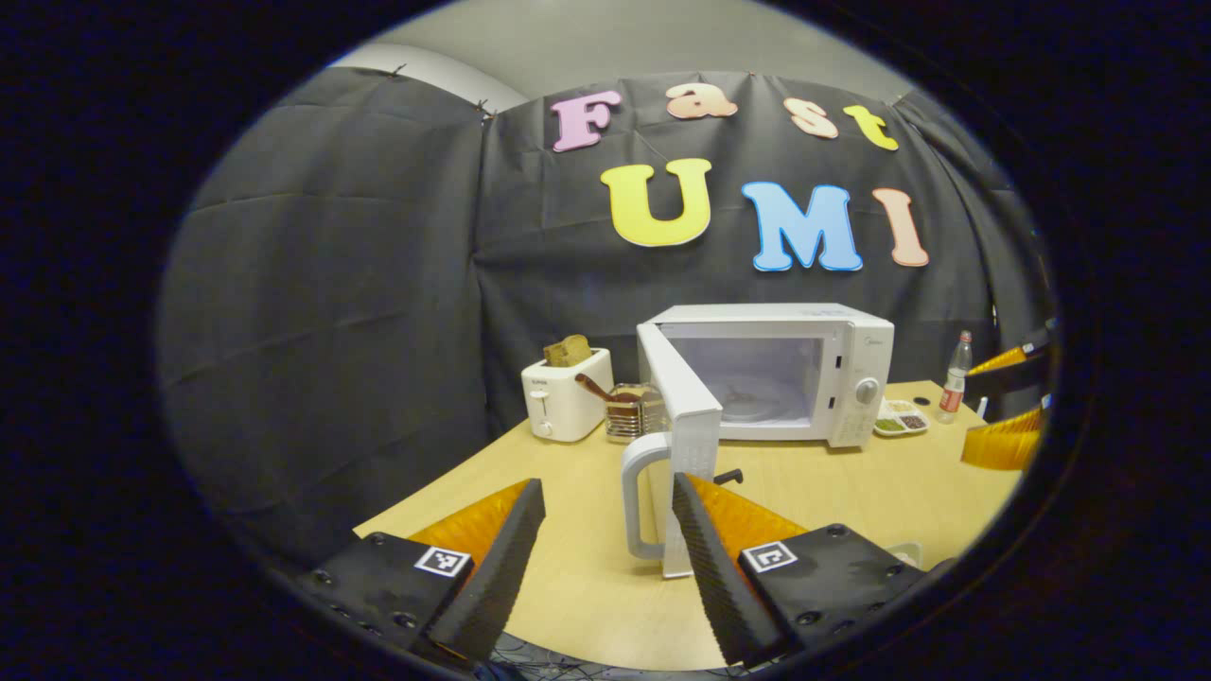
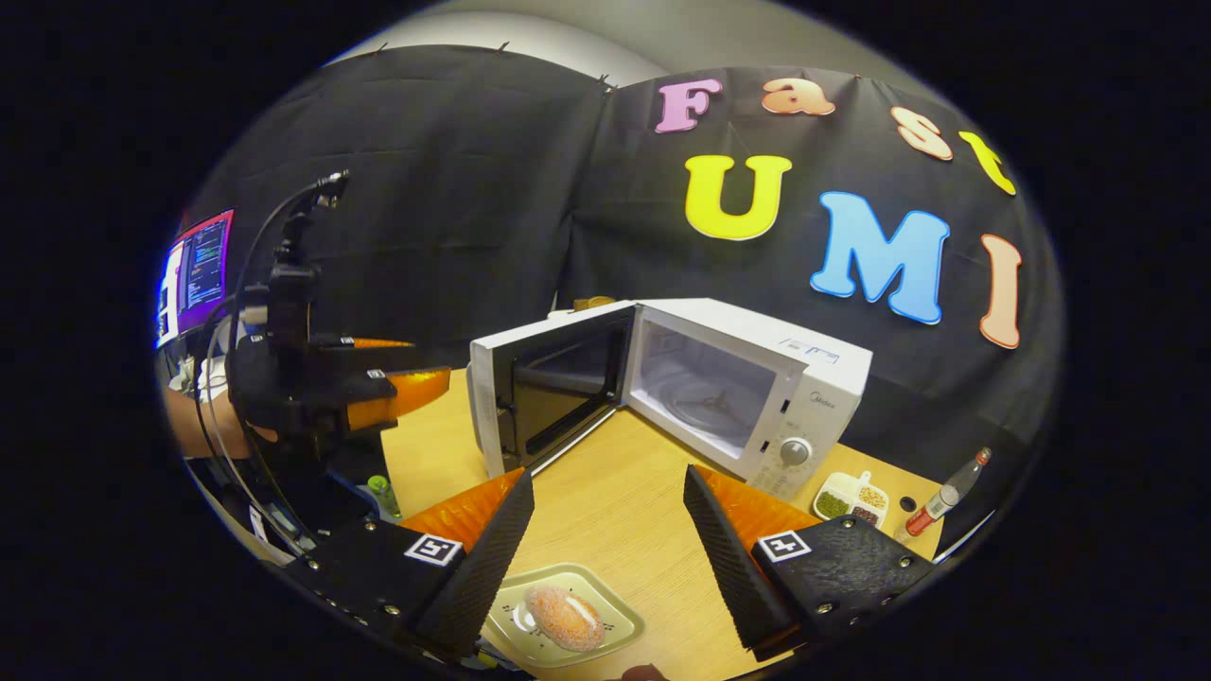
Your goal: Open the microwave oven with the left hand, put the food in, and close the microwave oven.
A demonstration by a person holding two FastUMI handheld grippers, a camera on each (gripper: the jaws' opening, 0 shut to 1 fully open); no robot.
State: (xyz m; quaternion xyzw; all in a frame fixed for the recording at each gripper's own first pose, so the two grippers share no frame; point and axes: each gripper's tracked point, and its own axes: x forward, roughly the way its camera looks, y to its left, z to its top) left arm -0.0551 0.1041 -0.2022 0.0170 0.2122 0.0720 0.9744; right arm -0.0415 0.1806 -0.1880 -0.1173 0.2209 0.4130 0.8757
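Left gripper view: the left gripper (image 1: 605,558) is hovering over the light wooden table (image 1: 851,492) with its fingers spread wide, holding nothing. Just ahead, the white microwave oven (image 1: 785,374) is standing with its white door (image 1: 676,426) swung fully open; the door's pale handle (image 1: 639,497) is lying between the fingers' lines but apart from them. Left of the oven, a white toaster holding brown bread (image 1: 566,392) and a wire rack (image 1: 632,411) are sitting close together. Right of it, a small divided dish (image 1: 901,419) and a clear bottle with a red label (image 1: 955,378) are standing.

Right gripper view: the right gripper (image 2: 610,558) is likewise released, hanging above a pale green tray (image 2: 605,629) carrying a sugared round pastry (image 2: 565,617). The open door is standing between the left gripper (image 2: 378,383), farther off, and the oven cavity.
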